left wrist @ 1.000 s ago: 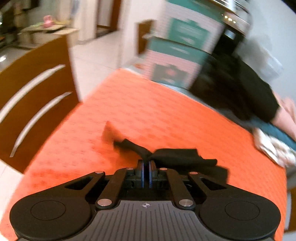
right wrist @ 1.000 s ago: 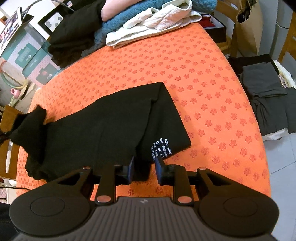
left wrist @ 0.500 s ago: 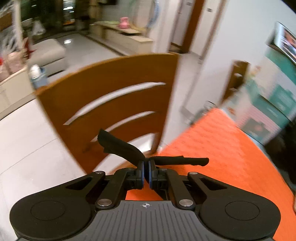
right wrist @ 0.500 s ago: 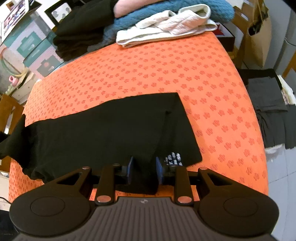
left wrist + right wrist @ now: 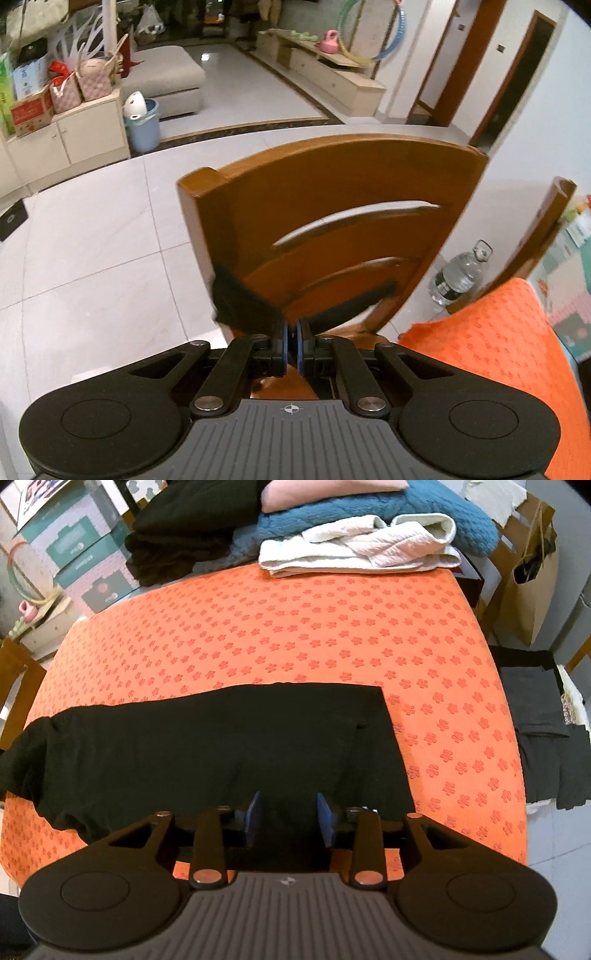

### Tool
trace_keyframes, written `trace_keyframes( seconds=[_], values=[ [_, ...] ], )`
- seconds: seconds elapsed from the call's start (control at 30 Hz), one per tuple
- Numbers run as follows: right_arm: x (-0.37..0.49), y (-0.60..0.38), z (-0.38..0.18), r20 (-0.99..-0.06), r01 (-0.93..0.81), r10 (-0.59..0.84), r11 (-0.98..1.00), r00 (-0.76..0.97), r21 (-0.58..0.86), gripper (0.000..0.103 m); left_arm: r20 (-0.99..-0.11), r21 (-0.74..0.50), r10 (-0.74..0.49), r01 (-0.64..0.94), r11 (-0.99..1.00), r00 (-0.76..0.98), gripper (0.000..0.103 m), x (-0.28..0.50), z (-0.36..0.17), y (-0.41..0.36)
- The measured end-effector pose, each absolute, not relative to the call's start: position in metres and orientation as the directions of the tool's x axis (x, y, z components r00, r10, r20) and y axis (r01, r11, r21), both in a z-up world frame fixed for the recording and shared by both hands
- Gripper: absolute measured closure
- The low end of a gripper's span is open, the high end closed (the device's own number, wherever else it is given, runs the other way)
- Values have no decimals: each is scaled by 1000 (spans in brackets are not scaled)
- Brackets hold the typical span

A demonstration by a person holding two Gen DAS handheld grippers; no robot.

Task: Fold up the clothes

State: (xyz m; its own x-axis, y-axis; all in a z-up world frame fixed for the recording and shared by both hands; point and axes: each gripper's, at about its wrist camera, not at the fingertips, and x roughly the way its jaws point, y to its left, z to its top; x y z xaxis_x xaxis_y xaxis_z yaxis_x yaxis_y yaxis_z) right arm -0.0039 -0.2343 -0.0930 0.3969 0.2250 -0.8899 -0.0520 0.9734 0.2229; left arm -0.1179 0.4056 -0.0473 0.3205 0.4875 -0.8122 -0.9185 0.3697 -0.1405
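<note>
**Black garment stretched flat across the orange cloth**

A long black garment (image 5: 221, 738) lies spread over the orange tablecloth (image 5: 295, 627), a woven fabric printed with small red flower shapes. The garment is matte and soft, with a straight square-cornered edge on the right and a bunched, rumpled end trailing off the cloth's left edge.

The right gripper (image 5: 288, 818) hovers over the near edge of the garment. Its blue-padded fingers (image 5: 253, 816) stand apart and the jaws are opening; black fabric lies beneath the gap, and the pads do not press on it.

The left gripper (image 5: 292, 345) is clamped tight on a corner of the same black garment (image 5: 240, 299), which sticks out from the closed jaws as a crumpled flap on the left and a taut thin strip running right. Behind it stands a wooden chair (image 5: 332, 214), glossy brown, its back curved with two long arched slots. A corner of the orange cloth shows at lower right in this view, and a clear plastic water bottle (image 5: 460, 275) stands on the pale glossy floor tiles (image 5: 92, 258).

At the far end of the table sits a pile of clothes: a cream quilted piece (image 5: 362, 548) folded on top of a fluffy teal blanket (image 5: 424, 513), beside a heap of dark fabric (image 5: 184, 528). Grey clothes (image 5: 543, 720) lie folded off the right side of the table.
</note>
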Motion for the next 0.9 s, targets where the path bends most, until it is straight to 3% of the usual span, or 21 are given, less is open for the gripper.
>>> trace_keyframes(
  seconds=[0.27, 0.77, 0.9],
  values=[
    [-2, -223, -87, -884, -58, 225, 973, 409, 221, 64, -839, -165, 396, -867, 471, 374, 88, -108, -46, 400],
    [19, -265, -86, -887, 20, 157, 983, 435, 184, 64, -851, -230, 165, -636, 736, 498, 60, -40, -49, 303],
    [34, -273, -89, -886, 20, 152, 984, 438, 178, 64, -861, -226, 113, -571, 789, 496, 58, -18, -52, 282]
  ],
)
